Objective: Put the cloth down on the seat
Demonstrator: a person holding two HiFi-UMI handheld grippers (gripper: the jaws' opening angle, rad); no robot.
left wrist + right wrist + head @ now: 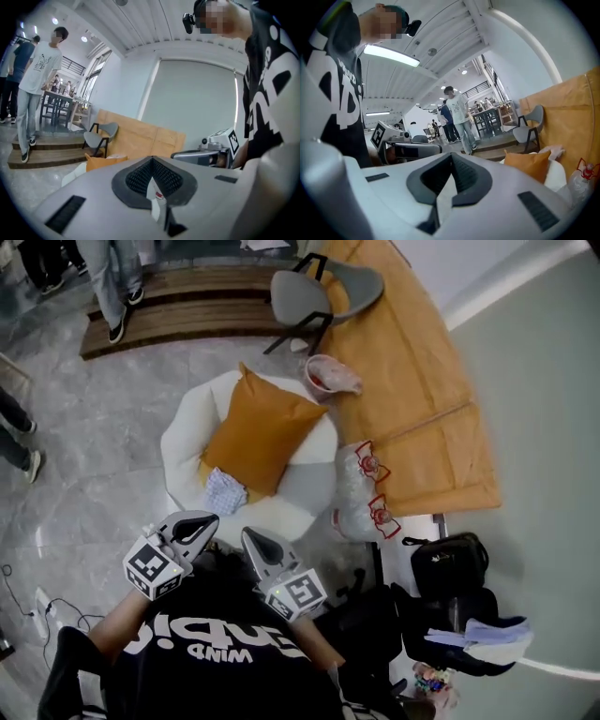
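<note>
A small blue-and-white checked cloth [225, 491] lies on the white round seat [309, 495], at the front edge of an orange cushion [260, 432] that leans on the seat. Both grippers are held close to the person's chest, short of the seat. My left gripper [194, 524] is shut with nothing in it, and its jaws meet in the left gripper view [152, 161]. My right gripper [255, 541] is also shut and empty [451, 157]. Each gripper shows beside the other: the right gripper [206, 157], the left gripper [412, 150].
Clear plastic bags with red handles [361, 488] stand against the seat's right side. Black bags [450, 563] lie at the right. A grey chair [323, 292], a pink bundle [330, 376] and wooden boards [422, 381] are behind. People [112, 277] stand by a wooden step [178, 320].
</note>
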